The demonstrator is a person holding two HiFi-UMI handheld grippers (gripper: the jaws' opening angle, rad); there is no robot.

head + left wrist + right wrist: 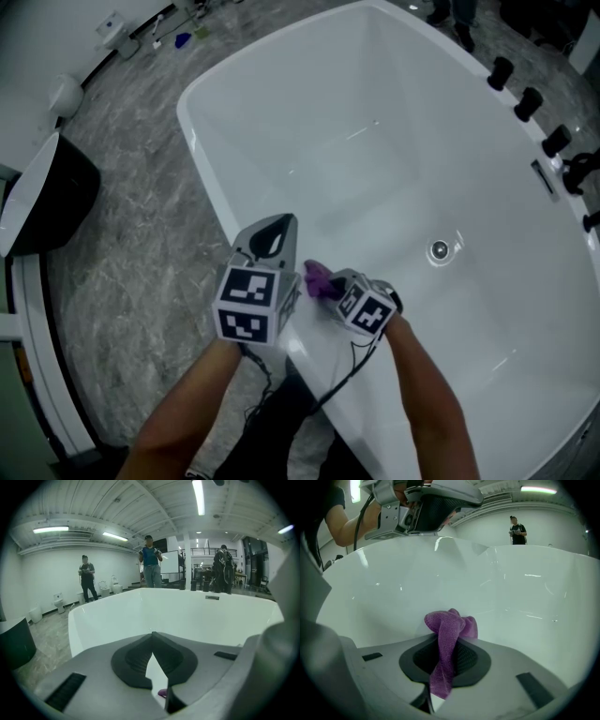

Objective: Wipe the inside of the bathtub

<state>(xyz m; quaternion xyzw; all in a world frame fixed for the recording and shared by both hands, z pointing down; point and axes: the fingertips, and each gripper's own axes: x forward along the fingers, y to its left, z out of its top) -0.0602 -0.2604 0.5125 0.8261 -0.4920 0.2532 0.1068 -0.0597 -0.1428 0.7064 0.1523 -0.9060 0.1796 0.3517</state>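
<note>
A white bathtub (pixel 394 159) fills the head view. The right gripper (pixel 330 286) reaches inside it at the near wall, its fingers clamped on a purple cloth (pixel 449 634). The left gripper (pixel 275 227) hangs above the near rim, fingers closed on nothing.

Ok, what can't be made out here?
- Whether the purple cloth touches the bathtub wall: the right gripper covers it in the head view; the cloth's own bunch hides it in the right gripper view.
- Dark fittings on the far rim: too small, dim, head view.
- Bathtub's near end: cut off by the head view's bottom edge.
</note>
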